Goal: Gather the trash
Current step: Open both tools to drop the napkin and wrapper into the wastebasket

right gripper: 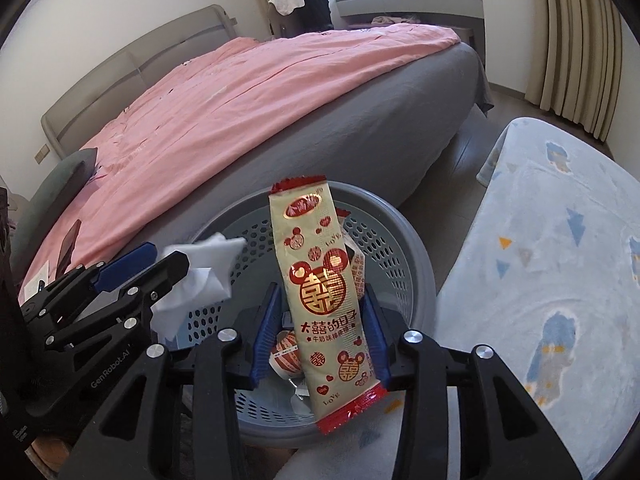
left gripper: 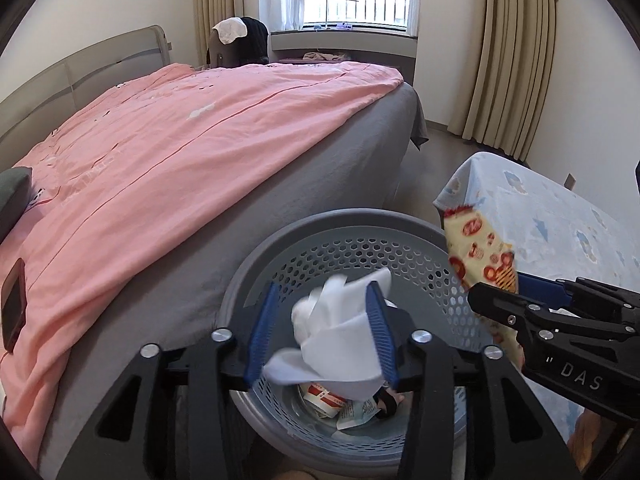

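My left gripper (left gripper: pixel 324 332) hangs over the round grey perforated plastic basket (left gripper: pixel 344 224), blue pads apart, a crumpled white tissue (left gripper: pixel 340 332) loose between them. My right gripper (right gripper: pixel 324 332) does likewise, pads spread, the cream-and-red printed snack wrapper (right gripper: pixel 320 280) upright between them. Below, red-and-white wrappers (left gripper: pixel 324 394) and paper scraps litter the basket's bottom. The basket stands between the pink-covered bed (left gripper: pixel 180 140) and a pale blue patterned blanket (right gripper: pixel 540 260).
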A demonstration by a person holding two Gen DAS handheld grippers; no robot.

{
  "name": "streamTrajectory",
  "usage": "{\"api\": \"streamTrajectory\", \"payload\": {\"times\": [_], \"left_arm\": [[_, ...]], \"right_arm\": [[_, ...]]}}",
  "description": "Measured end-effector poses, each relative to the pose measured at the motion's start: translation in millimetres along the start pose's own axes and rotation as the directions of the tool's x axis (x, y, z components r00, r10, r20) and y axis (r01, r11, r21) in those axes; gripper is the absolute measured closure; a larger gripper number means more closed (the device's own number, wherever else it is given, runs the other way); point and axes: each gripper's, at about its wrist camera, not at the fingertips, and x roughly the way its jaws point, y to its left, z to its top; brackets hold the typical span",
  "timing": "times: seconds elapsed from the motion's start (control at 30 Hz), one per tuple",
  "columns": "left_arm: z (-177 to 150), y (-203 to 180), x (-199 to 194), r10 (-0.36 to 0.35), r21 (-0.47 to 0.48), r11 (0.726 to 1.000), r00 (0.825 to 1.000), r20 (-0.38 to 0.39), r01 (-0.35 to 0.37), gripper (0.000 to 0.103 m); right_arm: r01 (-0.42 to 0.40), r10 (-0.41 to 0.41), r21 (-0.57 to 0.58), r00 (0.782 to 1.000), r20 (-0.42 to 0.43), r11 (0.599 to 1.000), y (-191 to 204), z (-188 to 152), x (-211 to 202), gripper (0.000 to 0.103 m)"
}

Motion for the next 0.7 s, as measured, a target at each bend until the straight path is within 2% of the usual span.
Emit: {"api": "streamTrajectory", "payload": {"times": [0.07, 0.13, 0.37, 0.7], "left_arm": [[0.0, 1.4, -2.4, 0.005, -0.004, 1.0, 1.0, 0.008, -0.005, 0.05], [-0.2, 1.5, -2.3, 0.015, -0.005, 1.0, 1.0, 0.006, -0.015, 0.046], [1.1, 5.6, -3.7, 0.048, -0.018, 0.999, 0.999, 0.013, -0.048, 0.043], [0.5, 5.9, -7.2, 0.081, -0.015, 0.997, 0.996, 0.031, -0.08, 0.034]], "right_arm": [[0.005, -0.005, -0.002, 1.0, 0.013, 1.0, 0.2, -0.4, -2.6, 0.041], [0.006, -0.006, -0.004, 1.0, 0.01, 1.0, 0.1, -0.7, -2.4, 0.041], [0.029, -0.029, -0.001, 1.0, 0.001, 1.0, -0.7, -3.1, 0.9, 0.041], [0.052, -0.052, -0.014, 0.999, 0.014, 0.999, 0.8, -5.2, 0.1, 0.032]]}}
